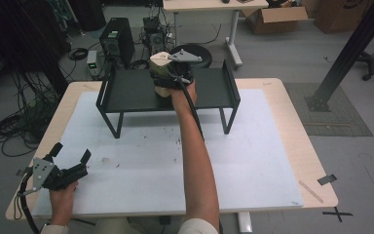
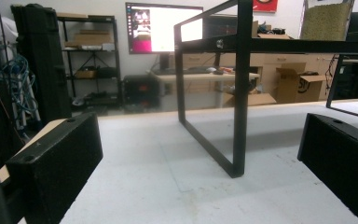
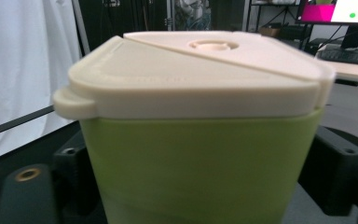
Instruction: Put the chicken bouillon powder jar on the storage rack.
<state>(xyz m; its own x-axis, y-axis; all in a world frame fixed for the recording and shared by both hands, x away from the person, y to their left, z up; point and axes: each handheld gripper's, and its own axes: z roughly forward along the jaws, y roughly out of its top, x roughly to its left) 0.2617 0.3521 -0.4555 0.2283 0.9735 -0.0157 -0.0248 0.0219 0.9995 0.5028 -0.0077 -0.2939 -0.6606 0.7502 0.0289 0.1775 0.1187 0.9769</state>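
The right gripper [image 1: 174,73] has its fingers [image 3: 340,172] on either side of the green container [image 3: 200,168], low on the body; they stand a little off its walls rather than pressing, so I'd call them parted with the tub between them, not gripping; the container sits upright on the black shelf [image 1: 126,90] at the far side of the table [image 1: 141,161], the person's arm stretched out over the white mat to reach it; its cream lid [image 3: 191,70] looks like hard plastic with a small tab at one corner and a hinged flap across the top, so I'd judge the lid a poor place to pull, since it may pop open; the body looks rigid, smooth and somewhat slippery, and the pale filling seen through it suggests some weight, so a firm squeeze across the flat sides, below the lid's rim, seems safest; the left gripper [image 1: 70,157] rests at the near left corner, its fingers [image 2: 56,158] spread wide on nothing.
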